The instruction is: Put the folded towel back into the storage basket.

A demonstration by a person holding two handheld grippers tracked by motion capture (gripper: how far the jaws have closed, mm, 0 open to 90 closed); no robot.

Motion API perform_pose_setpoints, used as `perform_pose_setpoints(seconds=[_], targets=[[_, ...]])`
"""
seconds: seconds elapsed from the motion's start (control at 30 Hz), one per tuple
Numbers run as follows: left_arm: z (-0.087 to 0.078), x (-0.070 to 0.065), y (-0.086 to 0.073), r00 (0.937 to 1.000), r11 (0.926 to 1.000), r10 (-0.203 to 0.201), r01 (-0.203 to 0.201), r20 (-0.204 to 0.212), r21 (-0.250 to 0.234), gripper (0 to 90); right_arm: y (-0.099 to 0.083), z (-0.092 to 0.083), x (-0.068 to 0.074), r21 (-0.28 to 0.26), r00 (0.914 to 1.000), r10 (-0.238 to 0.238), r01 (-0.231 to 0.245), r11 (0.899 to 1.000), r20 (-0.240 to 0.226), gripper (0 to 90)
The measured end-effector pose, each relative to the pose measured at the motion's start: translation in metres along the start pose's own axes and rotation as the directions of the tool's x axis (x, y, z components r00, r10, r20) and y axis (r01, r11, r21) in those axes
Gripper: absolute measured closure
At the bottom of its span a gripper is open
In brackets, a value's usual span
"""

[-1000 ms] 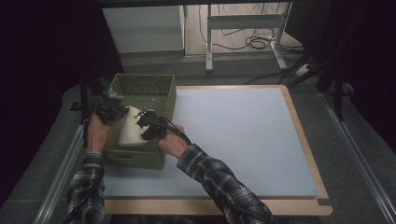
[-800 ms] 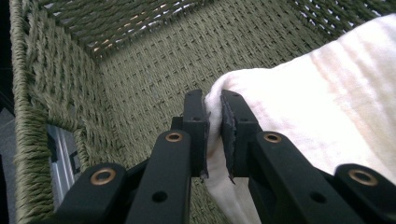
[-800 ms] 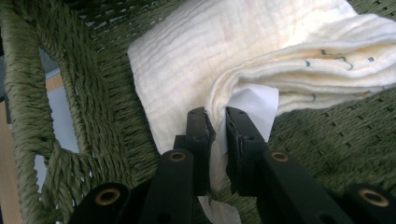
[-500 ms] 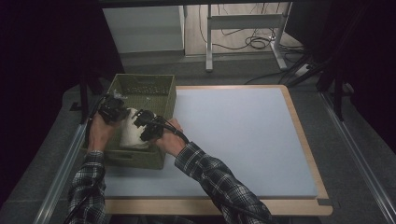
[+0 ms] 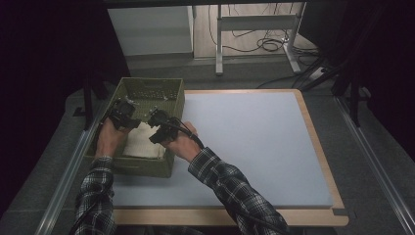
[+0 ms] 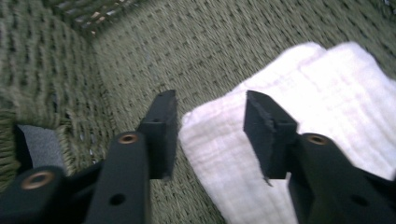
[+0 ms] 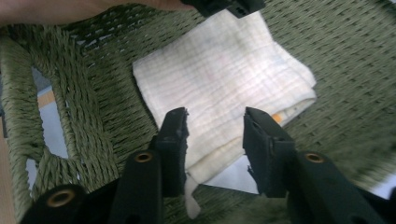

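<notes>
A green woven basket (image 5: 142, 168) stands at the left edge of the table mat. A folded white cloth (image 5: 143, 142) lies flat on its floor. My left gripper (image 5: 123, 115) hovers over the cloth's left part and my right gripper (image 5: 158, 126) over its right part. In the left gripper view the left gripper (image 6: 210, 133) is open above a corner of the cloth (image 6: 327, 93), its pads off the fabric. In the right gripper view the right gripper (image 7: 215, 140) is open over the cloth's (image 7: 224, 70) folded edge. Both pairs of jaws have just been opening, with the cloth below them.
Woven basket walls (image 6: 46, 70) (image 7: 93, 130) stand close around both grippers. To the right of the basket lies the pale blue mat (image 5: 254, 147) in a wooden frame (image 5: 320, 147). A metal stand (image 5: 254, 22) and cables (image 5: 266, 45) are on the floor beyond.
Both pairs of jaws have come apart and the cloth now lies loose on the basket floor. The hands have barely shifted.
</notes>
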State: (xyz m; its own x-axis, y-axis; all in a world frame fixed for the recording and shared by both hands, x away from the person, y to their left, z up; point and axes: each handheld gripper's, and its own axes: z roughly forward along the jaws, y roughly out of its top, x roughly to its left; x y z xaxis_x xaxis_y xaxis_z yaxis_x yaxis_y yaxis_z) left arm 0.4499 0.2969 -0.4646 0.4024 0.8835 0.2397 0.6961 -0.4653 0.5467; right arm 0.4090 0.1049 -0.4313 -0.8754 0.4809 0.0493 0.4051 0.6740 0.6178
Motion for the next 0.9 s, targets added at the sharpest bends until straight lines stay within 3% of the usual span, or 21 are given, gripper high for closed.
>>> perform_pose_setpoints(seconds=[0.1,0.33,0.6,0.77,0.9], targets=[[-0.002,0.000,0.000,0.9999,0.9998,-0.017,0.017,-0.002,-0.013,45.1,-0.002,-0.006,-0.004,-0.020,1.0000,0.004,-0.004,1.000,0.002,52.1],[-0.007,0.003,-0.001,0.9937,0.9940,-0.089,0.093,0.067,-0.058,31.2,-0.008,-0.018,-0.010,-0.083,0.9999,0.004,-0.003,0.997,0.015,39.0],[-0.018,0.002,0.003,0.9747,0.9753,-0.159,0.179,0.158,-0.129,18.8,-0.019,-0.033,-0.013,-0.128,0.9996,-0.024,0.026,0.991,0.017,24.3],[-0.020,-0.005,0.006,0.9680,0.9717,-0.155,0.186,0.197,-0.146,11.5,-0.028,-0.042,-0.021,-0.156,0.9998,-0.019,0.018,0.988,-0.007,16.7],[-0.023,-0.009,0.009,0.9584,0.9647,-0.165,0.206,0.233,-0.164,7.8,-0.039,-0.048,-0.028,-0.157,0.9998,-0.008,0.005,0.988,-0.019,13.5]])
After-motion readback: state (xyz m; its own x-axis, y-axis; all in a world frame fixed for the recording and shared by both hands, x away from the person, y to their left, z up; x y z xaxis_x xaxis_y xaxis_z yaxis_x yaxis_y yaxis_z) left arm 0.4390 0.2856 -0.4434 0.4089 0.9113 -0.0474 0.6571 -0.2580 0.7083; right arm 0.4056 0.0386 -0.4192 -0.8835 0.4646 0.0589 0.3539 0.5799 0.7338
